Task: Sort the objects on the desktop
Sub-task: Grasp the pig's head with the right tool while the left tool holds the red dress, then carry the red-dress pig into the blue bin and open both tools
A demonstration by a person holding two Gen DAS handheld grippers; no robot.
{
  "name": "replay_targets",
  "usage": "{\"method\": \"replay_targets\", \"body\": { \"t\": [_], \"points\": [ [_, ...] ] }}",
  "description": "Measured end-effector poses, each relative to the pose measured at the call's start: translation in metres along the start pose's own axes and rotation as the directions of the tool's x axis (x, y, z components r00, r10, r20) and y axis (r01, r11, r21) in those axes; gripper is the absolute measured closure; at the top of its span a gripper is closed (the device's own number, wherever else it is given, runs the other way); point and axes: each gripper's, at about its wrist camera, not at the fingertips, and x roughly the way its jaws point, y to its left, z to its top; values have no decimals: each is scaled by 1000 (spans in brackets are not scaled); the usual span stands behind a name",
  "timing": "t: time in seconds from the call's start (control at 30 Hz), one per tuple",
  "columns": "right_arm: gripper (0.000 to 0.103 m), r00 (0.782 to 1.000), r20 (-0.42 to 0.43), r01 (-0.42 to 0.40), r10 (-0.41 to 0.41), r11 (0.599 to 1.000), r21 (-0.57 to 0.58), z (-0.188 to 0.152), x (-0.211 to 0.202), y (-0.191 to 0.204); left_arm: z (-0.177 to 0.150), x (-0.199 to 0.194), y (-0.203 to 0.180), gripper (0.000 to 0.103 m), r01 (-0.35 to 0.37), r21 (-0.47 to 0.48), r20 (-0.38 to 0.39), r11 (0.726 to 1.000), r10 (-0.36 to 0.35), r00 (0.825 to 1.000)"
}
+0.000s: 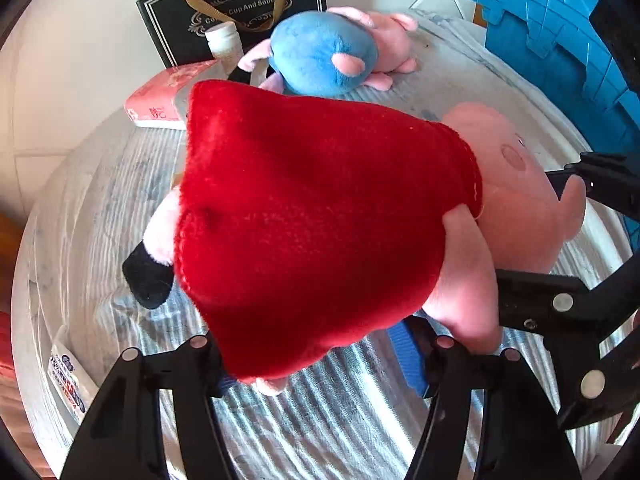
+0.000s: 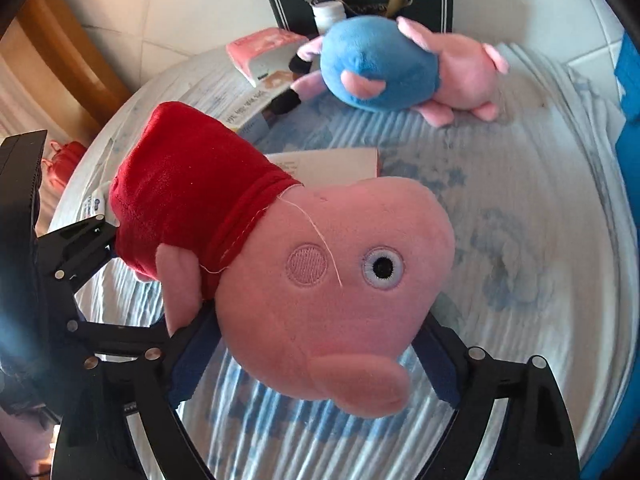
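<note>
A pink pig plush in a red dress [image 1: 312, 208] is held above the table between both grippers. My left gripper [image 1: 320, 360] is shut on the lower part of its red dress. My right gripper [image 2: 316, 344] is shut on its pink head [image 2: 336, 280]; it also shows at the right edge of the left wrist view [image 1: 560, 240]. A second pig plush in a blue dress [image 1: 324, 54] lies on its side at the back of the table, also in the right wrist view [image 2: 380, 64].
A black gift bag [image 1: 240, 8] stands at the back with a white bottle [image 1: 224, 44] before it. A pink box [image 1: 160, 100] lies at the back left. A white card [image 2: 328, 166] lies under the plush. A tube [image 1: 68, 380] rests at the left table edge. A blue crate [image 1: 560, 40] is right.
</note>
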Motion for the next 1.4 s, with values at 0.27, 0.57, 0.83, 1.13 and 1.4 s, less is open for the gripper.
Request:
{"method": "replay_targets", "body": {
  "t": [0.27, 0.57, 0.83, 1.13, 1.4],
  "points": [
    [14, 992, 127, -2, 9, 999, -51, 0, -66, 15, 0, -73, -12, 40, -42, 10, 143, 999, 40, 989],
    [14, 940, 334, 90, -74, 996, -30, 3, -201, 17, 38, -198, -57, 41, -39, 65, 403, 997, 9, 915],
    [14, 848, 470, 246, -246, 967, 62, -23, -338, -31, 92, -281, -155, 40, 23, 192, 558, 981, -129, 820],
    [13, 768, 464, 340, -441, 895, 288, -89, -429, -138, 136, -307, -307, 40, 141, 390, 498, 910, -337, 799],
    [12, 778, 402, 300, -484, 847, 440, -151, -460, -222, 152, -293, -410, 40, 205, 490, 293, 847, -381, 877]
  ]
}}
